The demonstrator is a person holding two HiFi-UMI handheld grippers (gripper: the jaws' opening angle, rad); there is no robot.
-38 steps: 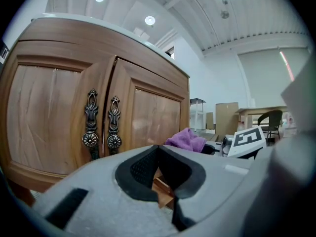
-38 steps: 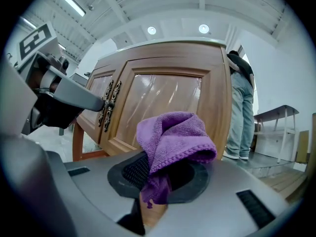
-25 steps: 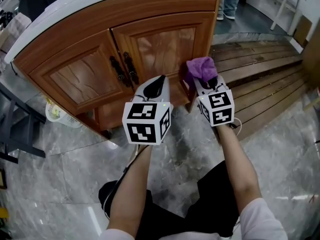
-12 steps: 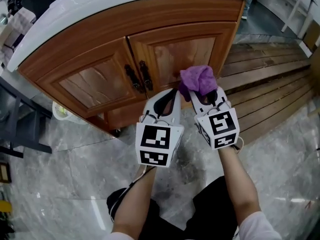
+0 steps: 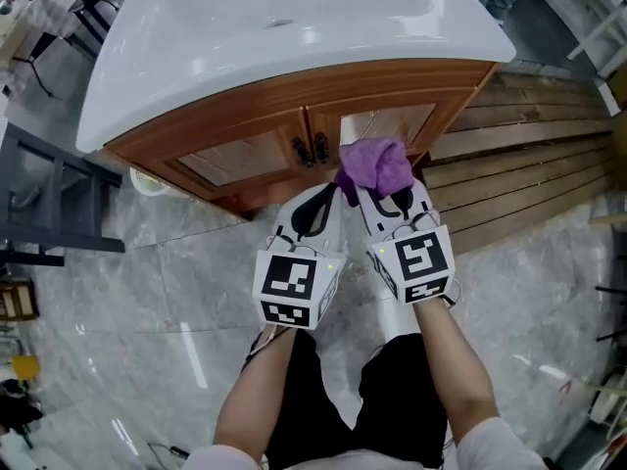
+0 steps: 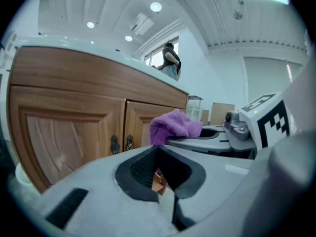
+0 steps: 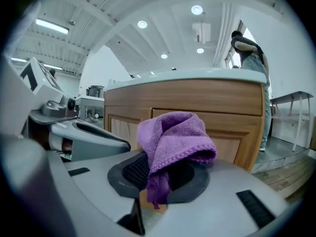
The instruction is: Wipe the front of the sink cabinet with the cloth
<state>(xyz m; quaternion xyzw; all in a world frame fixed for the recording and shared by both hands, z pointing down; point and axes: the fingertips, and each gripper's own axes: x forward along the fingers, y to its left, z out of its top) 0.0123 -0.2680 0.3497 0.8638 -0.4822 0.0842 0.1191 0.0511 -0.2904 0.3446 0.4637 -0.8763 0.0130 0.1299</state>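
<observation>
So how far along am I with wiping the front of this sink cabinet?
Done: the purple cloth is pinched in the right claw. In hand: it is held up at the cabinet's right door, though contact can't be confirmed. Left: nothing on the wood shows a wiped patch, so treat the whole cabinet front as to do. The left claw is shut and empty.
</observation>
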